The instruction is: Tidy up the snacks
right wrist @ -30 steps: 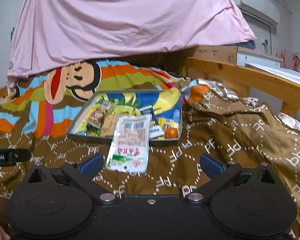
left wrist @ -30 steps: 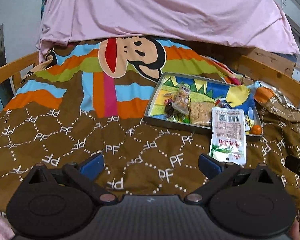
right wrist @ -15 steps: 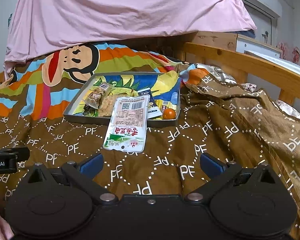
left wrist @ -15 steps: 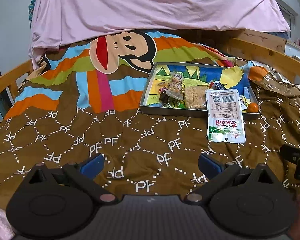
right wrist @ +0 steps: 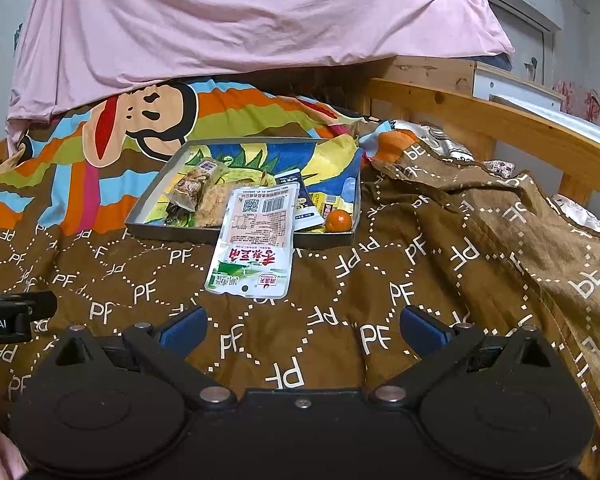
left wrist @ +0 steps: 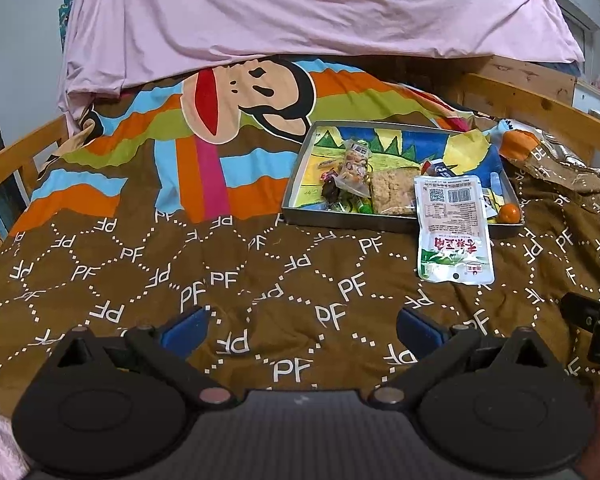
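Observation:
A grey metal tray (left wrist: 300,168) (right wrist: 152,200) with a picture lining sits on the bed and holds several snacks. Among them are a clear bag of nuts (left wrist: 354,166) (right wrist: 190,188), a rice cracker block (left wrist: 392,194) and a small orange fruit (left wrist: 509,213) (right wrist: 338,221). A white and green snack packet (left wrist: 452,228) (right wrist: 256,240) lies half over the tray's near rim, hanging onto the blanket. My left gripper (left wrist: 302,326) is open, low over the blanket, well short of the tray. My right gripper (right wrist: 303,324) is open too, nearer the packet, empty.
The brown "PF" blanket (left wrist: 180,280) covers the bed, bunched into folds on the right (right wrist: 500,240). A pink sheet (left wrist: 300,8) hangs at the back. Wooden bed rails (right wrist: 500,120) (left wrist: 16,160) run along both sides. Each gripper shows at the edge of the other's view.
Both grippers pulled back from the tray and then eased forward again a little. Their jaws stayed open. The packet and tray have not moved.

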`<state>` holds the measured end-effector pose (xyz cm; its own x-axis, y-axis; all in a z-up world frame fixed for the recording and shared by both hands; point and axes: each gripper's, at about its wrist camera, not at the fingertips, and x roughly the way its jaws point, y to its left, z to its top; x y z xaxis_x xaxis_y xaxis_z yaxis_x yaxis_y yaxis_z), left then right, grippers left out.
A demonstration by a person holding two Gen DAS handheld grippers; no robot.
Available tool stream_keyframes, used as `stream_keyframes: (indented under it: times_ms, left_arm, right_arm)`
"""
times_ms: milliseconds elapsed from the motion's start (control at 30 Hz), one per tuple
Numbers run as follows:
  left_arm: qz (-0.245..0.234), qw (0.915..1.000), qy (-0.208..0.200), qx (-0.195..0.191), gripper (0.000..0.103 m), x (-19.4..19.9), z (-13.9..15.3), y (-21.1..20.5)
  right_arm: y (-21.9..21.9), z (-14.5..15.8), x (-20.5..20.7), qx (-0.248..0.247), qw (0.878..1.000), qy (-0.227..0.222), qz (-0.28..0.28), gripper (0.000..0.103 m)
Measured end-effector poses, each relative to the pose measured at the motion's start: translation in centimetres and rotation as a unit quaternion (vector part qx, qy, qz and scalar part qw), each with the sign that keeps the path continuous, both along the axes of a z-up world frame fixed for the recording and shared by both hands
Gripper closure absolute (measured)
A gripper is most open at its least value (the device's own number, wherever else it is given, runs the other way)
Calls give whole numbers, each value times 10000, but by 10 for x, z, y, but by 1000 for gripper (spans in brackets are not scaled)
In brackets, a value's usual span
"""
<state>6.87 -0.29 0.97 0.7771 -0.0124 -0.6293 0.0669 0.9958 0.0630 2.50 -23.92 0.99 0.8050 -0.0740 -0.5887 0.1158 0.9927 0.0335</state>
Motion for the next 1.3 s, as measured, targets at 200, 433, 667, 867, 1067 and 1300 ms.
stream_keyframes:
  times_ms: [200, 433, 667, 867, 1067, 1300]
  left_arm:
    - [8, 10000, 9, -2, 1, 0, 0, 0]
    - [7, 10000, 13, -1, 1, 0, 0, 1]
    - [10, 10000, 15, -1, 0, 0, 0, 1]
    - [9, 10000, 16, -1, 1, 0, 0, 1]
    - [6, 10000, 17, -1, 0, 0, 0, 1]
    - [4, 10000, 23, -2, 1, 0, 1, 1]
  right_arm:
    - [0, 0, 0, 0, 10000, 4, 1, 1]
    - [0, -3, 1, -4, 10000, 31, 15, 1]
    - [0, -4, 1, -8, 10000, 43, 21, 1]
    - [0, -5, 1, -12, 10000, 55, 30, 1]
    - [1, -6, 1, -19, 10000, 65, 36, 1]
    - [1, -5, 1, -18, 10000, 69, 32, 1]
